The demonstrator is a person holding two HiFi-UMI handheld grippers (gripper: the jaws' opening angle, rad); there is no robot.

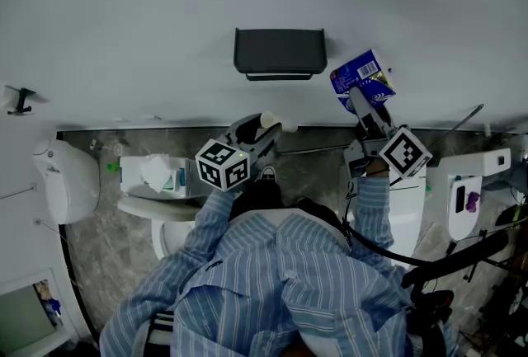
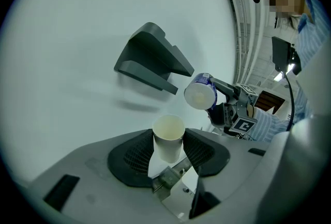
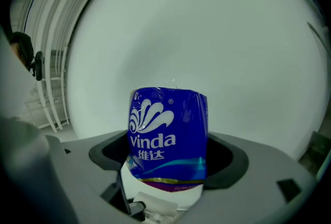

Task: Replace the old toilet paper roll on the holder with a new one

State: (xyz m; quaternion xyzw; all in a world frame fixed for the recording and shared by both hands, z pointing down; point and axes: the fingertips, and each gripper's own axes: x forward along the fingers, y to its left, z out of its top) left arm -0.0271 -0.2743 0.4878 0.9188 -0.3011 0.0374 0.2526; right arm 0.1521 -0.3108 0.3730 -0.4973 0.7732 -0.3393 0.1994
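Note:
A dark grey paper holder (image 1: 280, 53) hangs on the pale wall; it shows again in the left gripper view (image 2: 152, 57), with no roll on it. My left gripper (image 1: 262, 129) is shut on a bare cardboard tube (image 1: 270, 119), below and left of the holder. In the left gripper view the tube (image 2: 169, 137) stands between the pads. My right gripper (image 1: 364, 102) is shut on a new roll in blue wrapping (image 1: 363, 77), just right of the holder. The wrapped roll (image 3: 168, 135) fills the right gripper view and shows end-on in the left one (image 2: 200, 93).
A white toilet (image 1: 161, 219) with a tissue pack (image 1: 157, 172) on its tank stands at lower left. Another white fixture (image 1: 62, 178) is at far left. More white fixtures (image 1: 474, 182) stand at right. A metal pipe (image 1: 313, 151) runs along the wall's foot.

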